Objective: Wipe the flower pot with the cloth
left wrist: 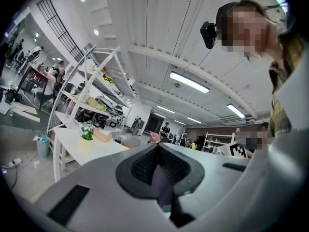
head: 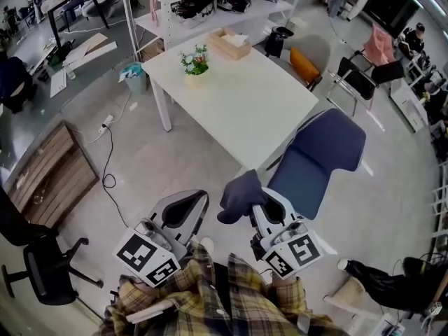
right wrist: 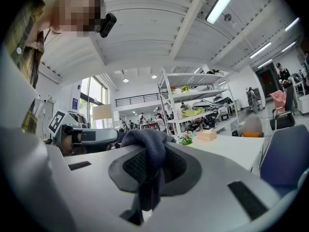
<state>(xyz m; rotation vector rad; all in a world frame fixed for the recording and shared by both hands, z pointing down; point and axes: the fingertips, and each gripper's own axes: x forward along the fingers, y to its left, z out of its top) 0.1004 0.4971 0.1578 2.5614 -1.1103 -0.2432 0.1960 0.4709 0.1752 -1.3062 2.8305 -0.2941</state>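
The flower pot (head: 195, 65), a small pale pot with green leaves and white blooms, stands near the far left corner of the white table (head: 245, 110). It also shows small and distant as the flower pot (left wrist: 87, 134) in the left gripper view and as the flower pot (right wrist: 185, 139) in the right gripper view. My right gripper (head: 257, 203) is shut on a dark blue cloth (head: 241, 194), which bunches over its tips and hangs from the jaws as the cloth (right wrist: 150, 151). My left gripper (head: 197, 200) is shut and holds nothing. Both grippers are level, side by side, short of the table's near corner.
A blue chair (head: 318, 159) stands by the table's near right side. A wooden tissue box (head: 229, 44) sits at the table's far edge, with a white shelf rack (head: 210, 5) behind. A wooden bench (head: 45, 177) and black office chair (head: 42, 264) are at left.
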